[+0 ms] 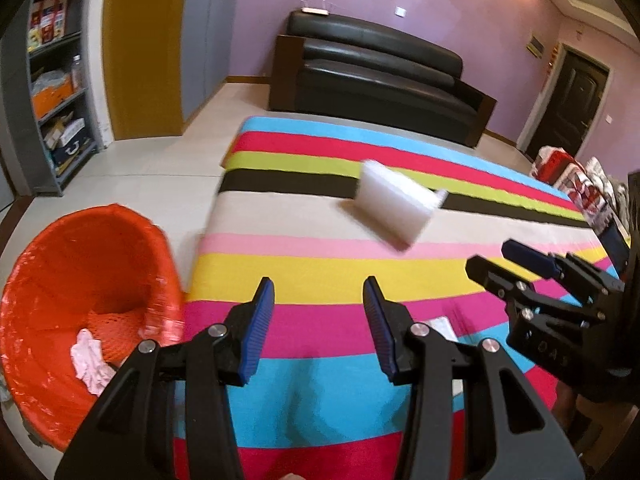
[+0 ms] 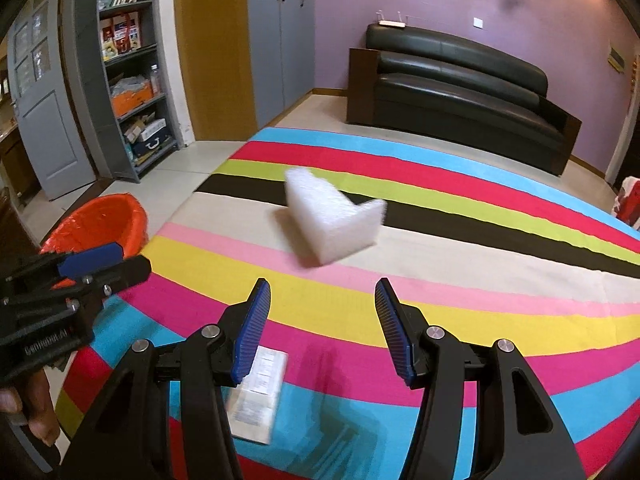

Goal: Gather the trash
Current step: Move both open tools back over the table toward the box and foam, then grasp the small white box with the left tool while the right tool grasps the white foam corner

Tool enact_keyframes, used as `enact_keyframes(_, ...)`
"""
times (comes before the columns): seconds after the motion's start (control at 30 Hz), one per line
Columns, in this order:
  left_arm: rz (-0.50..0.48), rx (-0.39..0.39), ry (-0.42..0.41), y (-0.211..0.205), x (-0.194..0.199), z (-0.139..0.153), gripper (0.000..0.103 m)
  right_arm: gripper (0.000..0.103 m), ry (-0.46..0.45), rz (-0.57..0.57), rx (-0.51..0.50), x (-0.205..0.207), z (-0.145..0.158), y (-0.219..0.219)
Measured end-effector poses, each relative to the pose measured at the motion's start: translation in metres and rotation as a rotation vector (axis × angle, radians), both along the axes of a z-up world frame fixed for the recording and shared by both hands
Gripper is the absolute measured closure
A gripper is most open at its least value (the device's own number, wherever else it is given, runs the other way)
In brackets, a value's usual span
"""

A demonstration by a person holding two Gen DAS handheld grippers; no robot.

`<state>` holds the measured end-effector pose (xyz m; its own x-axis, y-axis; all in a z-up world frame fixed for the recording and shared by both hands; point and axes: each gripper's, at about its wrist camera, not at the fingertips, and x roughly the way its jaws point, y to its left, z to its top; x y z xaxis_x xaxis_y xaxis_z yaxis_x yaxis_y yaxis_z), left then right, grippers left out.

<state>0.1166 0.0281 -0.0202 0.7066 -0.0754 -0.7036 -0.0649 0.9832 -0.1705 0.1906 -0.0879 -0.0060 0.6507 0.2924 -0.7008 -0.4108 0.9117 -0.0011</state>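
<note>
A white foam block (image 1: 394, 204) (image 2: 332, 220) lies on the striped cloth (image 1: 320, 268) (image 2: 460, 280), on its beige and black bands. An orange bin (image 1: 80, 264) (image 2: 100, 224) stands on the floor off the cloth's left edge, with a crumpled pinkish tissue (image 1: 90, 360) inside. A flat printed paper packet (image 2: 258, 388) (image 1: 442, 326) lies on the cloth beside my right gripper's left finger. My left gripper (image 1: 318, 282) (image 2: 132, 258) hovers open over the cloth, nothing between its blue pads. My right gripper (image 2: 323, 282) (image 1: 491, 255) is open too, short of the foam block.
A black sofa (image 1: 380, 76) (image 2: 460, 80) stands past the cloth's far edge. A grey shelf unit (image 1: 56, 80) (image 2: 128, 72) full of boxes is at the left. Red and white bags (image 1: 568, 176) sit at the right near a dark door (image 1: 568, 108). A hand (image 2: 36, 408) holds the left gripper.
</note>
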Motion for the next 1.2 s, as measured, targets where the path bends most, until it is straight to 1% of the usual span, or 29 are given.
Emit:
enact_keyframes(0.27, -0.073, 0.012, 0.018, -0.040, 0.005, -0.012, 0.058, 0.050, -0.001, -0.038, -0.012, 0.004, -0.002, -0.029)
enact_keyframes(0.7, -0.182, 0.034, 0.053, -0.093, 0.006, -0.031, 0.058, 0.048, 0.000, -0.090, -0.017, 0.009, -0.005, -0.068)
enact_keyframes(0.77, -0.189, 0.040, 0.061, -0.098, 0.008, -0.034, 0.057, 0.048, 0.000, -0.095, -0.014, 0.010, -0.004, -0.071)
enact_keyframes(1.03, -0.189, 0.075, 0.109, -0.104, 0.011, -0.047, 0.057, 0.048, -0.002, -0.105, -0.002, 0.012, -0.001, -0.074)
enact_keyframes(1.1, -0.192, 0.093, 0.119, -0.107, 0.012, -0.049, 0.062, 0.047, -0.004, -0.105, 0.000, 0.012, 0.000, -0.074)
enact_keyframes(1.2, -0.195, 0.111, 0.122, -0.110, 0.012, -0.049, 0.063, 0.046, -0.006, -0.105, 0.006, 0.013, 0.001, -0.073)
